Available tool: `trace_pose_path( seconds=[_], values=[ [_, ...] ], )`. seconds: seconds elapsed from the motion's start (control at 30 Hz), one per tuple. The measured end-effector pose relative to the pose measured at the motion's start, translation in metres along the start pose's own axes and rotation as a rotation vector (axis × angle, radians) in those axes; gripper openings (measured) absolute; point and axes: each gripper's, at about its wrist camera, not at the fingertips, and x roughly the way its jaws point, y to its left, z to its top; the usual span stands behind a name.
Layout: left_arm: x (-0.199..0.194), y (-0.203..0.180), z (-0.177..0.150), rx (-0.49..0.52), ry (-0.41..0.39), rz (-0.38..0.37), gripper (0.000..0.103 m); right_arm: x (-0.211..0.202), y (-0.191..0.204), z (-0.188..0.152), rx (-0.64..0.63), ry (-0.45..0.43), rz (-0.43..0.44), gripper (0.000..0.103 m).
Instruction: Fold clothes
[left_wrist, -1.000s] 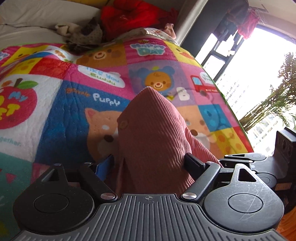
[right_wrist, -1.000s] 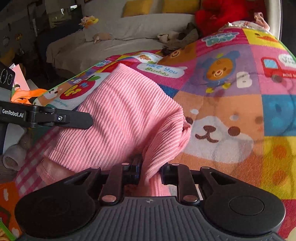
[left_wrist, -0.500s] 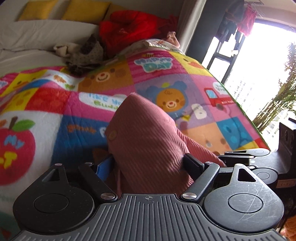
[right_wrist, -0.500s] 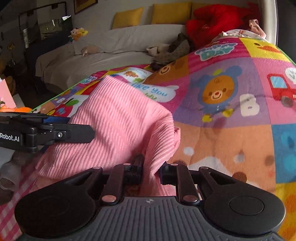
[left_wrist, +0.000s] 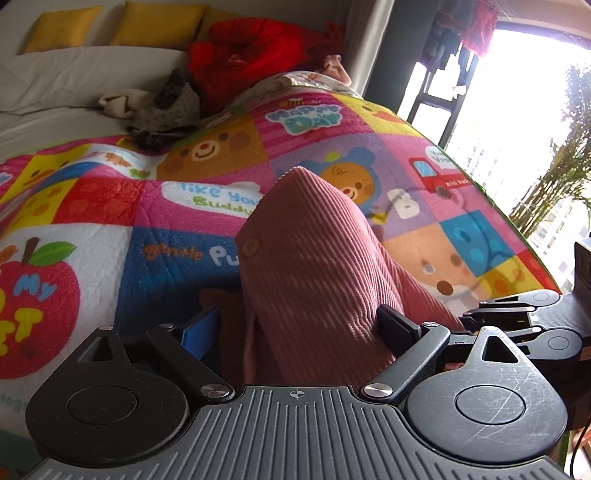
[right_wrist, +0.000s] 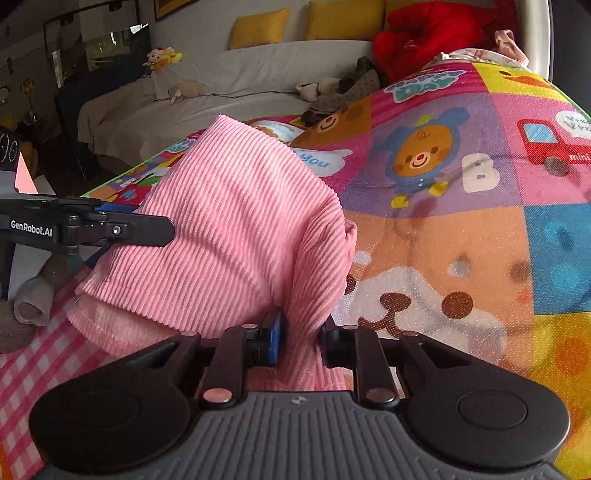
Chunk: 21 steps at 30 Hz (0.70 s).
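A pink ribbed garment (left_wrist: 314, 273) with a small button hangs bunched between both grippers, above the colourful cartoon quilt (left_wrist: 221, 155). My left gripper (left_wrist: 303, 325) has its jaws set wide apart, with the cloth draped thick between them and over its fingers. My right gripper (right_wrist: 299, 332) is shut on a fold of the same garment (right_wrist: 236, 236). The left gripper also shows in the right wrist view (right_wrist: 110, 230), at the garment's left side. The right gripper shows at the right edge of the left wrist view (left_wrist: 524, 325).
The quilt (right_wrist: 461, 221) covers the bed. A red garment (left_wrist: 251, 55) and a grey-beige clothes pile (left_wrist: 159, 107) lie at its far end. A white sofa with yellow cushions (right_wrist: 258, 29) stands behind. A bright window (left_wrist: 517, 110) is at the right.
Both grippers have lifted and moved forward over the quilt with the garment held between them. The cloth now hangs higher. The grip on it is unchanged.
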Motion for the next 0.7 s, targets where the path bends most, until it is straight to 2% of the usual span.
trace_pose_path(
  seconds=[0.03,0.1,0.13,0.17,0.27,0.33,0.47,0.57,0.7],
  values=[
    [0.000,0.002,-0.002,-0.009,-0.002,-0.002,0.095,-0.005,-0.001,0.004,0.000,-0.005,-0.006,0.022],
    [0.000,0.006,-0.005,-0.027,-0.008,-0.010,0.095,-0.019,-0.002,0.015,0.003,-0.039,-0.016,0.035],
    [0.000,0.008,-0.007,-0.035,-0.011,-0.014,0.095,-0.027,-0.003,0.022,0.008,-0.067,-0.013,0.050],
    [0.001,0.009,-0.009,-0.041,-0.011,-0.018,0.096,-0.035,-0.003,0.030,0.014,-0.100,-0.008,0.060],
    [0.003,0.009,-0.011,-0.042,-0.011,-0.021,0.096,-0.045,0.002,0.051,0.017,-0.179,0.012,0.062],
    [0.003,0.010,-0.011,-0.039,-0.010,-0.021,0.096,-0.036,0.008,0.060,0.018,-0.196,0.017,0.064],
    [0.001,0.011,-0.011,-0.034,-0.009,-0.019,0.096,0.006,0.021,0.063,-0.011,-0.166,-0.009,0.064],
    [-0.006,0.014,-0.009,-0.035,-0.016,-0.015,0.096,0.039,0.020,0.054,-0.027,-0.087,-0.046,0.064],
    [-0.015,0.021,-0.004,-0.068,-0.040,-0.031,0.096,0.049,0.013,0.038,-0.015,-0.054,-0.074,0.064]
  ],
)
